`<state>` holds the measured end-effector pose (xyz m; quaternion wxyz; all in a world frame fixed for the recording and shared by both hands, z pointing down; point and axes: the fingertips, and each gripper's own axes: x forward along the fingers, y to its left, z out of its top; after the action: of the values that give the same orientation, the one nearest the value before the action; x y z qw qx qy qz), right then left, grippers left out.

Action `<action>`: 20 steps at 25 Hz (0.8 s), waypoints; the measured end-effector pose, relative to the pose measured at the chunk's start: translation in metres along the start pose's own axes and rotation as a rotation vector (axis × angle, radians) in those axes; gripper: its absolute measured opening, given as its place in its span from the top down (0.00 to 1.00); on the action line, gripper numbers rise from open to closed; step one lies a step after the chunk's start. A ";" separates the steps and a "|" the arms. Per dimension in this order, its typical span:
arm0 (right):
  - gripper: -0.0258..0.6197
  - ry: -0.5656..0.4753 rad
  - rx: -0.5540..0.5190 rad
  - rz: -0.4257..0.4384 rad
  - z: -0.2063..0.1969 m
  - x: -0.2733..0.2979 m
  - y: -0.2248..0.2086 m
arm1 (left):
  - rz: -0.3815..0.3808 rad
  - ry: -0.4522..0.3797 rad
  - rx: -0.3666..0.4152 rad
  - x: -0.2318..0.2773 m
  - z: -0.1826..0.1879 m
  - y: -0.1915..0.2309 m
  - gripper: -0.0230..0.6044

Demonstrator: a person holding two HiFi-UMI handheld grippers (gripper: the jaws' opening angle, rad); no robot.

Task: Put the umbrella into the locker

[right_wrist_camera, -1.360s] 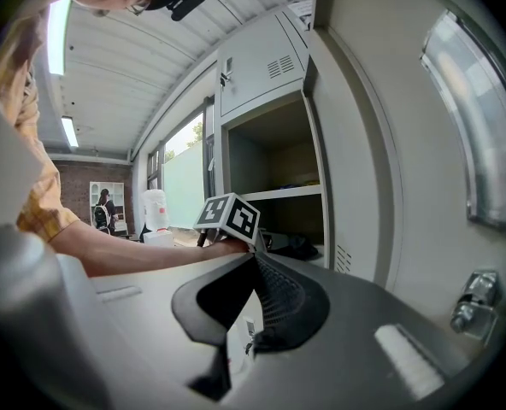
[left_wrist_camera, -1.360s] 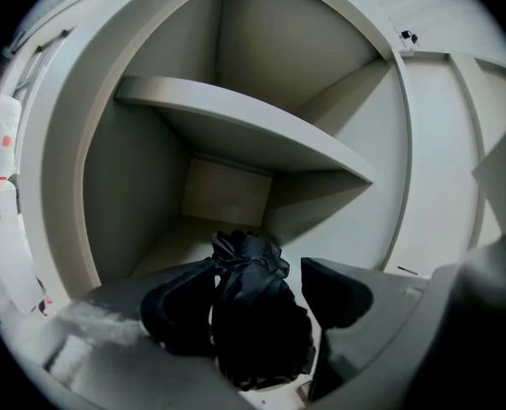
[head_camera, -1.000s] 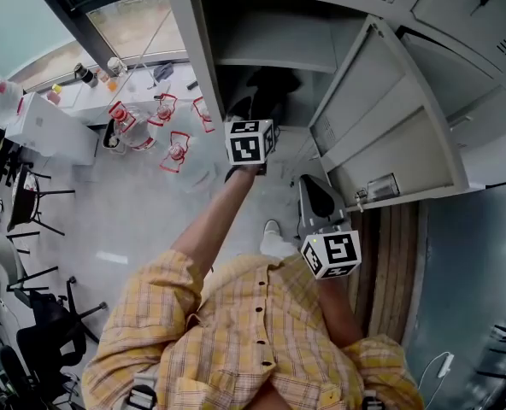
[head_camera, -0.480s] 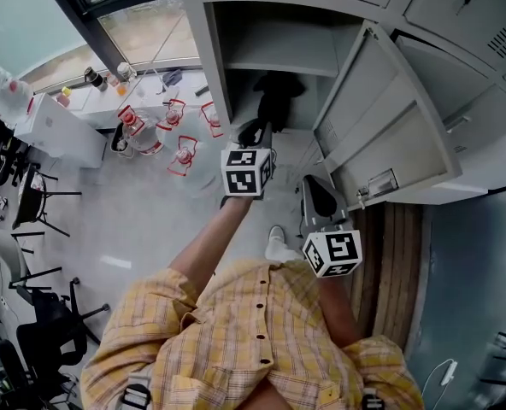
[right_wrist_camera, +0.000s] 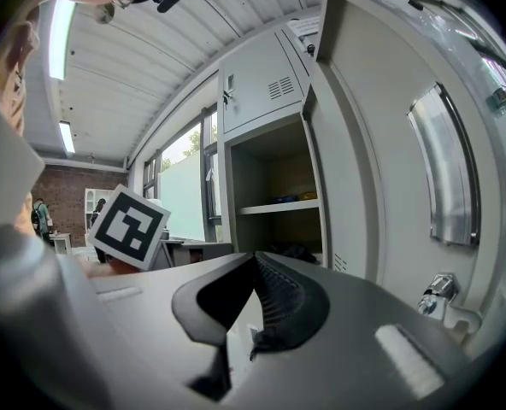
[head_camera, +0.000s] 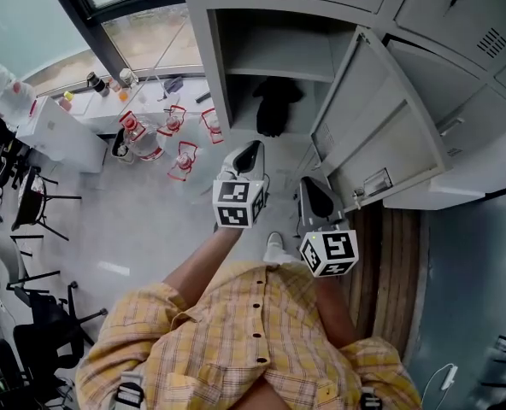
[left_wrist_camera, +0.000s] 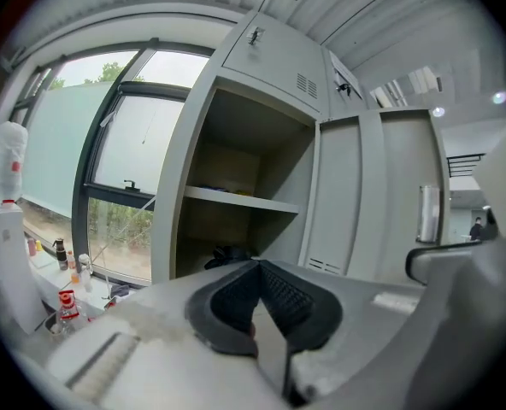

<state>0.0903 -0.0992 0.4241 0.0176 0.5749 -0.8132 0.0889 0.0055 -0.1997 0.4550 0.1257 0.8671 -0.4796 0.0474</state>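
My left gripper (head_camera: 246, 154) near the open locker (head_camera: 208, 49), jaws just closed with nothing between them, right gripper (head_camera: 313, 196) pressed together, empty, black umbrella (head_camera: 274, 105) far inside, under the shelf (head_camera: 274, 63)

no readable text, labels or numbers.

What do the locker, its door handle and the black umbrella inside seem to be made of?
Locker: likely sheet steel with matte grey paint; thin folded edges, punched vent slots.
Door handle: probably polished metal; it mirrors the light.
Umbrella: soft black fabric, it seems; it lies crumpled, without shine.
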 end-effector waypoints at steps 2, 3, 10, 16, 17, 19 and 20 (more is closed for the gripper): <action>0.96 -0.002 -0.005 -0.004 0.001 -0.002 0.000 | -0.007 -0.006 0.013 -0.009 -0.003 -0.003 0.98; 0.96 -0.003 -0.007 -0.006 0.002 -0.003 0.000 | -0.009 -0.007 0.017 -0.013 -0.005 -0.004 0.98; 0.96 -0.008 -0.018 -0.015 0.003 -0.006 -0.002 | -0.024 -0.036 0.016 -0.036 -0.006 -0.019 0.98; 0.96 -0.007 -0.023 -0.017 0.001 -0.006 -0.002 | -0.017 -0.056 0.041 -0.052 -0.007 -0.025 0.98; 0.96 -0.006 -0.023 -0.018 0.001 -0.006 -0.002 | -0.018 -0.057 0.044 -0.053 -0.008 -0.026 0.98; 0.96 -0.007 -0.023 -0.021 0.001 -0.006 -0.003 | -0.018 -0.060 0.046 -0.055 -0.009 -0.028 0.98; 0.96 -0.008 -0.023 -0.022 0.001 -0.006 -0.003 | -0.017 -0.060 0.047 -0.057 -0.010 -0.028 0.98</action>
<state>0.0954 -0.0946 0.4230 0.0219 0.5838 -0.8079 0.0770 -0.0004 -0.1362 0.4484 0.0910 0.8749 -0.4746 0.0315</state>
